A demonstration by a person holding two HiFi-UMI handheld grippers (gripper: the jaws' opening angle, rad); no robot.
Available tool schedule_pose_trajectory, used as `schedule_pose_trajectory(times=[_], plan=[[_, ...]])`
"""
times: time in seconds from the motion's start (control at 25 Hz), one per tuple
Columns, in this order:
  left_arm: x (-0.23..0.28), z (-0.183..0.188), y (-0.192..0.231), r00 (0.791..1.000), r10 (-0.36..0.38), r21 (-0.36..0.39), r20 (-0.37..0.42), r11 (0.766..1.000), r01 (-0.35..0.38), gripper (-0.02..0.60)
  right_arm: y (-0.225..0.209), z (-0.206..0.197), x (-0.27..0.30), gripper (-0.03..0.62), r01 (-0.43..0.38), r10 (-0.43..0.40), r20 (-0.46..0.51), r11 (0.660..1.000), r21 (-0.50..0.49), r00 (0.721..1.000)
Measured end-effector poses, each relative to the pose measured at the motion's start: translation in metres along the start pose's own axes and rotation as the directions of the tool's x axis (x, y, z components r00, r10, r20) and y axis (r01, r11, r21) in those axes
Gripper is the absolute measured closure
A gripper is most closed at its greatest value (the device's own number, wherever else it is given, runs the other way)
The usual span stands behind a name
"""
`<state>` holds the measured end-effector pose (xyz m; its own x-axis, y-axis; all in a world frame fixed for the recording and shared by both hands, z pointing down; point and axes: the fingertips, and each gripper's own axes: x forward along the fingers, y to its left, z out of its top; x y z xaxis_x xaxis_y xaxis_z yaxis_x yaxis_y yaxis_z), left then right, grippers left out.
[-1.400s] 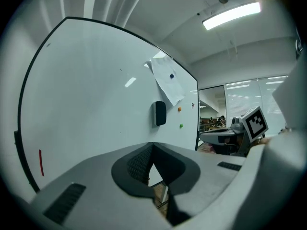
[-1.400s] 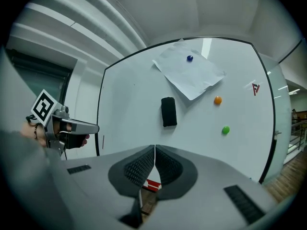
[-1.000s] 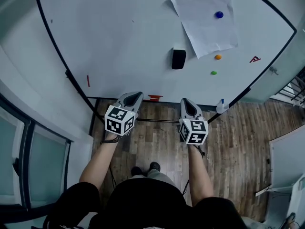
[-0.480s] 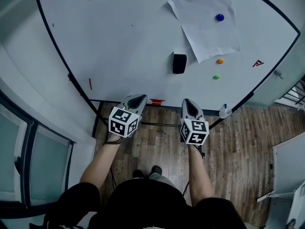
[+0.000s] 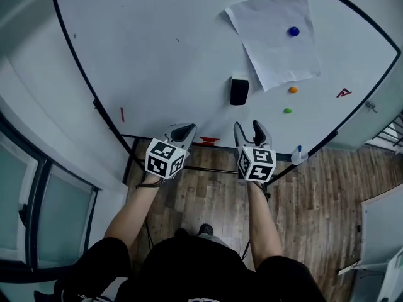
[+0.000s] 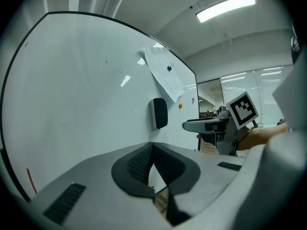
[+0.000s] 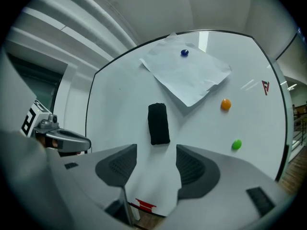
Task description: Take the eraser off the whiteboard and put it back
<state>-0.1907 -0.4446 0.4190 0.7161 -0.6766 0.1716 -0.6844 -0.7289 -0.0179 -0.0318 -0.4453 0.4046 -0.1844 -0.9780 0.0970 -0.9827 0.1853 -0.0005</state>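
Observation:
The black eraser (image 5: 238, 91) clings upright to the whiteboard (image 5: 157, 55), just left of a sheet of paper. My right gripper (image 5: 248, 126) is a short way below and in front of it. Its jaws are opening, with nothing between them. In the right gripper view the eraser (image 7: 158, 123) shows just beyond the gap of the right gripper (image 7: 156, 150), apart from both pads. My left gripper (image 5: 184, 128) is shut and empty, lower left of the eraser. The left gripper view has the eraser (image 6: 159, 113) ahead of the closed tips of the left gripper (image 6: 152, 145).
The sheet of paper (image 5: 274, 33) hangs under a blue magnet (image 5: 293, 31). Orange (image 5: 293, 89) and green (image 5: 287, 111) magnets sit right of the eraser. A red marker (image 5: 210, 140) lies on the board's ledge, with a small bottle (image 5: 297, 155) at its right end. Wooden floor lies below.
The right gripper's jaws have gone from shut to wide apart, and it has moved up toward the eraser. The left gripper has shifted slightly forward and stays shut.

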Motion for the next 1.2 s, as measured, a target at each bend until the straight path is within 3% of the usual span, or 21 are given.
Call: schedule_pose_trajectory(times=[0.36, 1.2], plan=[[0.012, 0.018, 0.027, 0.999, 0.024, -0.011, 0.024, 1.000, -0.023, 0.566, 0.001, 0.040, 0.051, 0.322, 0.061, -0.059, 0.037, 0.996, -0.062, 0.998], [0.039, 0.020, 0.068, 0.999, -0.023, -0.032, 0.037, 0.999, 0.024, 0.566, -0.010, 0.050, 0.107, 0.333, 0.245, -0.242, 0.043, 0.963, -0.114, 0.969]])
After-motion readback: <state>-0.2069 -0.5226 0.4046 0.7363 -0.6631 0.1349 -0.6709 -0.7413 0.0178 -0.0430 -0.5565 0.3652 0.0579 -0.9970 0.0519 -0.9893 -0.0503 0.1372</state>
